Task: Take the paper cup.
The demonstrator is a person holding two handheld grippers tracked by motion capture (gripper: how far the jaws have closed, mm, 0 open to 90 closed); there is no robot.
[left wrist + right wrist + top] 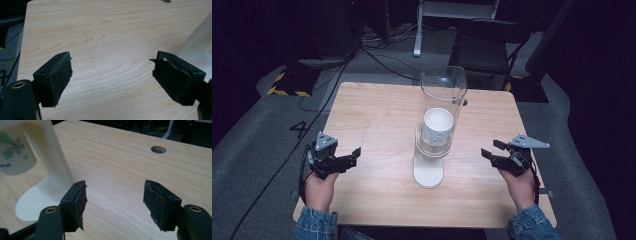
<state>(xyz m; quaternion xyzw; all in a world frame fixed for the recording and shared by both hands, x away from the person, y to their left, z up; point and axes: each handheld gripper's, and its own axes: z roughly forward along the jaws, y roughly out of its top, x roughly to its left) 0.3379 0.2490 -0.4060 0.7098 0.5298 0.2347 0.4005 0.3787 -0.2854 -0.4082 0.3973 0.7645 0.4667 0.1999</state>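
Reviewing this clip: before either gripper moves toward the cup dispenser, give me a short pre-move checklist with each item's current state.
1. Left gripper open, nothing between its jaws: ok, as the left gripper view also shows.
2. Right gripper open, nothing between its jaws: ok.
3. Cup dispenser upright on its white base: ok.
4. Paper cups loaded in the clear tube: ok, a white stack shows inside; how many, cannot tell.
5. Bare table between each gripper and the dispenser: ok.
6. Bottom cup low enough to grip: cannot tell from the high view; the right gripper view shows a cup with a leaf print beside the stand.
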